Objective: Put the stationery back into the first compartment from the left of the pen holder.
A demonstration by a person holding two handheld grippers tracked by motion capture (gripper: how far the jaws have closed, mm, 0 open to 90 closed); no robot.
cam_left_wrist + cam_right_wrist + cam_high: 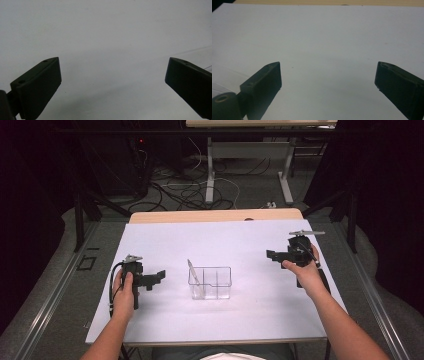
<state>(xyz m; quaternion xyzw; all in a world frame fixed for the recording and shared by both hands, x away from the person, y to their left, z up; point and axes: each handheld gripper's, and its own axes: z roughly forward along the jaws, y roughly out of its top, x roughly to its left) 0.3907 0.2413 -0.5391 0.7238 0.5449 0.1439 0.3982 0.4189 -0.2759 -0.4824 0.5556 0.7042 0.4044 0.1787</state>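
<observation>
High view, left claw [159, 275] and right claw [271, 254] both gaping, flanking clear container [210, 282], forearms outstretched.

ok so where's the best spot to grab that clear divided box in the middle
Probably from above: the clear box stands upright with its top open, so its thin rim is free. Close the fingers over the right end wall, away from the slim stick leaning in the left compartment. The right gripper, open now, seems better placed.
</observation>
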